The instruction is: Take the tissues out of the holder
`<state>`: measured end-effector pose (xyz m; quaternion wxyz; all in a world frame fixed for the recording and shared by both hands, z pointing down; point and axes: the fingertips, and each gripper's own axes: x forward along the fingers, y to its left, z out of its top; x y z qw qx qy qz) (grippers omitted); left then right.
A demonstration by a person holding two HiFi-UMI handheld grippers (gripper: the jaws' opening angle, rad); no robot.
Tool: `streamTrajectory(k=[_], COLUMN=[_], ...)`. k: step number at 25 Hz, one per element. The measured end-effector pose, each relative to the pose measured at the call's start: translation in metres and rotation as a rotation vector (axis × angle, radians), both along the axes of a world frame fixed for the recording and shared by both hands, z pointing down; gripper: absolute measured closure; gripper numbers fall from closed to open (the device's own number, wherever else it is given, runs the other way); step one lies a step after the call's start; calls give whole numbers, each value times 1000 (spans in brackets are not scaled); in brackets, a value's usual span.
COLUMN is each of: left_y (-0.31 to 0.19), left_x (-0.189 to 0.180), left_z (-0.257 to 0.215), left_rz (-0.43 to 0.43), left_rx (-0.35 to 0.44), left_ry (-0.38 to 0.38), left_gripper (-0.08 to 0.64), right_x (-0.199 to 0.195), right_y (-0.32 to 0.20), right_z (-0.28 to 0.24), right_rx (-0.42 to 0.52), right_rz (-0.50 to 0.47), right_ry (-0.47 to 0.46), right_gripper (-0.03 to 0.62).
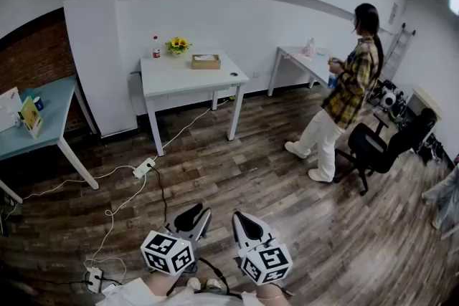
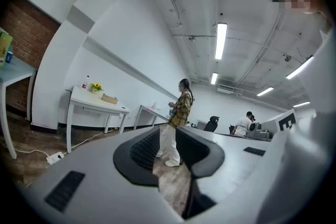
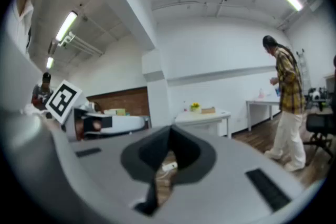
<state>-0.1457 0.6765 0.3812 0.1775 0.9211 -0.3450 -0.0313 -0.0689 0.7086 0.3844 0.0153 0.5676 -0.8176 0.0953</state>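
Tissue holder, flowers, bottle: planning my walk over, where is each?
tissue holder (image 1: 206, 64), head view, its front wall
flowers (image 1: 178, 44), head view, the yellow blooms
bottle (image 1: 156, 49), head view, its body

Long white fluorescent ceiling tubes (image 2: 221, 40) light the room brightly and evenly — they burn out to plain white glare in both gripper views, and the white painted walls (image 1: 237, 18) throw the light back. Shadows are soft and faint, the darkest lying under the white rectangular surface (image 1: 188, 75) on the dark wood-plank floor (image 1: 287, 211). All three views bow straight lines and fade to black at the corners, and the right gripper view is the softest — the grey plastic right gripper (image 3: 166, 157), close to the lens, is blurred.
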Motion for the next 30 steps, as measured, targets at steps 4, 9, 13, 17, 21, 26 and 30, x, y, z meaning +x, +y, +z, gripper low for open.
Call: streamTrajectory(k=[4, 9, 13, 17, 21, 26, 30], left_y=[-9, -11, -5, 3, 11, 13, 16], left_x=[-18, -20, -15, -14, -18, -20, -18], left_z=[11, 11, 9, 13, 16, 17, 24], left_rz=[-15, -22, -8, -5, -15, -27, -32], left_rx=[-15, -28, -8, -15, -17, -30, -47], left_ry=[-4, 2, -17, -22, -31, -26, -27], left_gripper=[448, 448, 448, 448, 448, 448, 448], right_x=[-9, -9, -8, -14, -20, -24, -17], right_y=[-4, -6, -6, -5, -1, 1, 8], right_z=[7, 9, 9, 10, 13, 16, 23], right_rx=[0, -11, -14, -19, -22, -34, -45], right_rz=[-6, 2, 6, -13, -35, -55, -35], right_ry=[-24, -26, -16, 0, -5, -4, -19], right_gripper=[583, 583, 583, 583, 584, 583, 584])
